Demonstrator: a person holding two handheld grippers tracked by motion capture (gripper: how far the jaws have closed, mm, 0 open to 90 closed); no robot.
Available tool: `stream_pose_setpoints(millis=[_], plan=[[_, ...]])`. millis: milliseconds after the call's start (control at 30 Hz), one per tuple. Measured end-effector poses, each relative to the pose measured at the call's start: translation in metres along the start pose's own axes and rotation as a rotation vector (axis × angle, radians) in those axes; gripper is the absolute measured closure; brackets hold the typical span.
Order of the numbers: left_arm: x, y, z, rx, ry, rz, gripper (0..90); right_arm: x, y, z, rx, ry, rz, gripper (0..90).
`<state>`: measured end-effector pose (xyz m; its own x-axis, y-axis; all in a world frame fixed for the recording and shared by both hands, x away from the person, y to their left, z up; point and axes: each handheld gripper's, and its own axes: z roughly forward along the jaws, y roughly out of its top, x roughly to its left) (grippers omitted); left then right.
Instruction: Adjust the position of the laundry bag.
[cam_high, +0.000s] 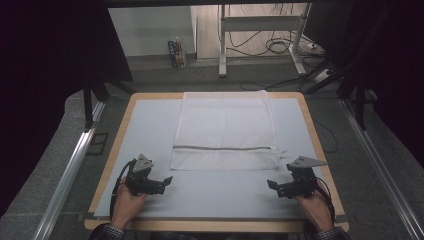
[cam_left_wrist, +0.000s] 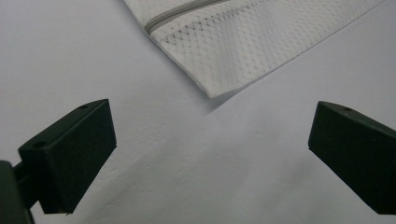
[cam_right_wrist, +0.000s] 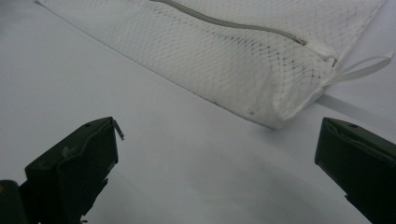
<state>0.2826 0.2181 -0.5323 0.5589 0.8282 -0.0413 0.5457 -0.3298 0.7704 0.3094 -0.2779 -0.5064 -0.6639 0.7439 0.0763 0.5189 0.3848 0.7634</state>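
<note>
A white mesh laundry bag lies flat on the middle of the table, its grey zipper running across near the front edge. My left gripper rests on the mat in front of the bag's near left corner, jaws wide open and empty. My right gripper sits in front of the bag's near right corner, also open with nothing between its jaws. A white loop strap sticks out at the zipper's end. Both grippers are apart from the bag.
A pale grey mat covers the wooden table. Metal rails run along both sides on the floor. A desk frame and cables stand beyond the far edge.
</note>
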Motion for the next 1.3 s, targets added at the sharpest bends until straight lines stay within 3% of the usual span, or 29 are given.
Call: stream_pose_setpoints(millis=[167,400,633,733,1000,1300], plan=[[0.000,0.002,0.002,0.019,0.000,0.003,1.2,0.000,0.001,0.001,0.019,-0.001,-0.018,0.0],[-0.003,0.008,0.007,0.044,0.023,0.046,1.4,0.001,0.005,0.004,0.035,-0.008,-0.052,0.0],[0.006,0.014,0.010,0.031,0.020,0.003,1.9,-0.003,0.010,0.005,0.012,-0.008,-0.039,0.1],[0.006,0.018,0.014,0.037,0.029,0.015,1.9,-0.004,0.011,0.007,0.011,-0.016,-0.042,0.2],[0.002,0.027,0.025,0.053,0.006,0.027,1.4,-0.007,0.016,0.014,0.025,-0.047,-0.059,0.4],[0.008,0.036,0.031,0.036,-0.002,0.013,2.9,-0.009,0.023,0.016,-0.001,-0.079,-0.056,0.3]])
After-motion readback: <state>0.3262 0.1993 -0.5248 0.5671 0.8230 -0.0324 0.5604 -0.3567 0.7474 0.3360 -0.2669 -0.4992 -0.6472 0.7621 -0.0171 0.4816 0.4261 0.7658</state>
